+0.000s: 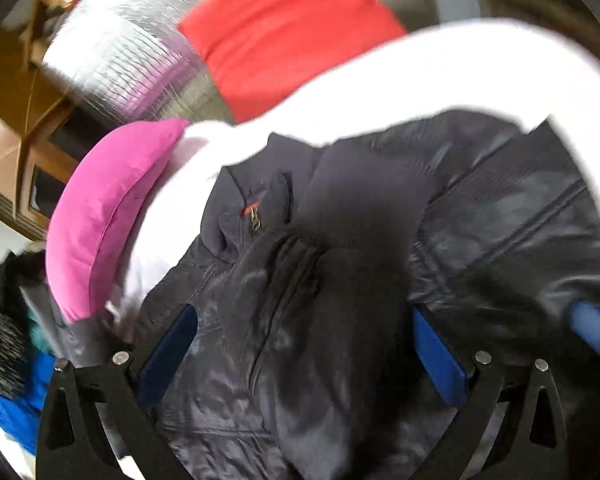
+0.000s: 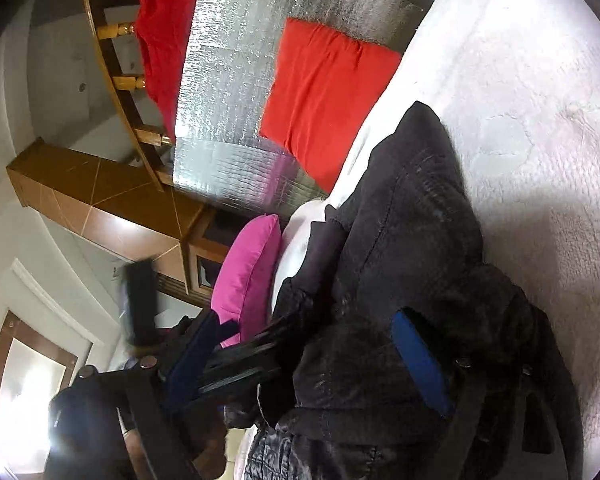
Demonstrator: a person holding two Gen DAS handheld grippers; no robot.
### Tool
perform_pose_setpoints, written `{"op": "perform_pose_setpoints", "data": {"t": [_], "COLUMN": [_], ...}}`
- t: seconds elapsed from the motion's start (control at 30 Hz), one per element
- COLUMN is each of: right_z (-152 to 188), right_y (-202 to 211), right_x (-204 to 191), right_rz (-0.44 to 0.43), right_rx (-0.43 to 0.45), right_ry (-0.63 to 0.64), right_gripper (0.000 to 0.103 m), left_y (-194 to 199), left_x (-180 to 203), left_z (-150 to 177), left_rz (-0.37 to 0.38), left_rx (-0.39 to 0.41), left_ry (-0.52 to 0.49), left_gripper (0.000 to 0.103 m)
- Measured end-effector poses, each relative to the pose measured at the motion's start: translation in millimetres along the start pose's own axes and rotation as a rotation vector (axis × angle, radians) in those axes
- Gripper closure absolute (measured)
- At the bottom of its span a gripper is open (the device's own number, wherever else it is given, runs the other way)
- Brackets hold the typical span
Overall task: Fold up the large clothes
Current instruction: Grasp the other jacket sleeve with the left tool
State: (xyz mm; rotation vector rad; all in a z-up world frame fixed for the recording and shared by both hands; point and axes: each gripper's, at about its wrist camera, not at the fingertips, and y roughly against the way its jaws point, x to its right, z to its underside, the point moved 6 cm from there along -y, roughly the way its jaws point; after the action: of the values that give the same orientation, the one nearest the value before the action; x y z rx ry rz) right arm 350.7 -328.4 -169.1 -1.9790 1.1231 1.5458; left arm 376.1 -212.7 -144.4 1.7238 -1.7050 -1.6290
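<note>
A dark padded jacket (image 1: pixel 340 240) lies crumpled on the white bedspread (image 1: pixel 440 76), its zip pull (image 1: pixel 254 216) showing near the collar. My left gripper (image 1: pixel 304 312) hovers over it pointing steeply down, jaws wide and open; the view is blurred by motion. One blue-padded finger (image 1: pixel 592 332) of the other gripper shows at the right edge. In the right wrist view, rolled onto its side, the jacket (image 2: pixel 400 240) bulges between the spread fingers of my right gripper (image 2: pixel 308 316). The blue pads (image 2: pixel 420 360) stand apart and do not pinch the fabric.
A pink pillow (image 1: pixel 100 220) lies at the bed's left edge and a red pillow (image 1: pixel 292 36) at its head against silver foil sheeting (image 1: pixel 120 56). A wooden cabinet (image 2: pixel 112 200) stands beside the bed. More clothes are heaped at the lower left (image 1: pixel 8 340).
</note>
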Motion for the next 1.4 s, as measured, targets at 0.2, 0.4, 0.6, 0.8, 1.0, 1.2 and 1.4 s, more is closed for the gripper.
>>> {"op": "perform_pose_setpoints", "data": {"t": [0.2,0.4,0.6,0.8,1.0,1.2,1.4], "right_z": [1,4,7,9,7,-17,-54], "right_y": [4,2,3,3,4,36,62], "right_x": [1,2,2,2,1,-29,-24], "right_rz": [0.02,0.034,0.06,0.074,0.07,0.046,0.23], "right_rx": [-0.007,-0.008,-0.017,-0.018,-0.021,0.018,0.036], "right_ry": [0.032,0.054,0.094,0.113,0.098,0.091,0.131], "right_gripper": [0.014,0.014,0.014,0.014,0.014,0.013,0.013], "left_y": [2,-7,-46,-61,-59,8,-73], "left_x": [-67,-158,-161,-170,-170,-190,-167], "left_z": [18,110,186,215,180,138,170], "left_rz": [0.09,0.306,0.525,0.609,0.554,0.392,0.421], "left_rx": [0.05,0.125,0.021,0.005,0.039,0.319,0.117], "left_ry": [0.224,0.659,0.908,1.054,0.923,0.69,0.7], "left_gripper": [0.073,0.075,0.049,0.036,0.08,0.084,0.082]}}
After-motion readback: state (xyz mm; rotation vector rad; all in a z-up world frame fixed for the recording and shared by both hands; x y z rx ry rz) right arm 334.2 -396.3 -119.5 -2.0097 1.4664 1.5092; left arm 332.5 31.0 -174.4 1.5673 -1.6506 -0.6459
